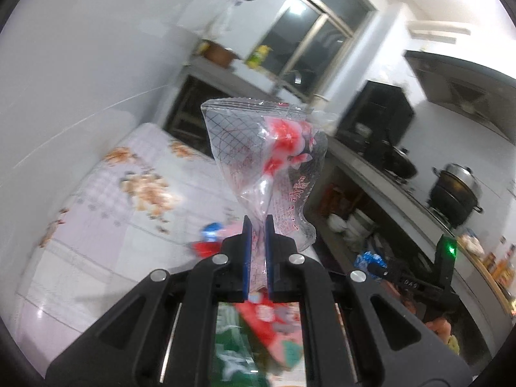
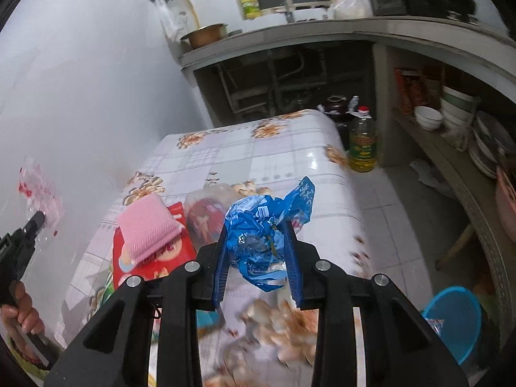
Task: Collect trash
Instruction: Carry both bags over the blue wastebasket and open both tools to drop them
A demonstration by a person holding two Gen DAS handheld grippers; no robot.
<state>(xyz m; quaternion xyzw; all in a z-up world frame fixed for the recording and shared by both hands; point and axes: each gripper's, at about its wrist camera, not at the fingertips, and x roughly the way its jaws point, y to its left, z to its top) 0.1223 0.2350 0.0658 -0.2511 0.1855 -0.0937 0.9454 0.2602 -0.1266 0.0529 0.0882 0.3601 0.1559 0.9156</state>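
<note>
Here the left gripper has its blue-padded jaws pinched nearly together on the lower end of a clear plastic wrapper printed with red flowers and a dark grid, which stands up above the fingertips, lifted off the table. The right wrist view shows that same gripper at the far left, off the table's left edge against the white wall, with the person's hand wrapped round its handle.

The right gripper holds a crumpled blue plastic wrapper between its two pads; the jaws are closed onto the wad, which bulges out above and below them. It hangs over the near part of the table's flowered cloth, towards the right edge.

Left lying on the table, near its left edge, are a red snack packet with a pink ribbed cloth on top of it, and just beside them a clear wrapper with a dark red print (its wording is too blurred to read). A bottle of cooking oil stands on the floor past the table's far right corner, and a blue bin sits on the floor off the table's near right side.
</note>
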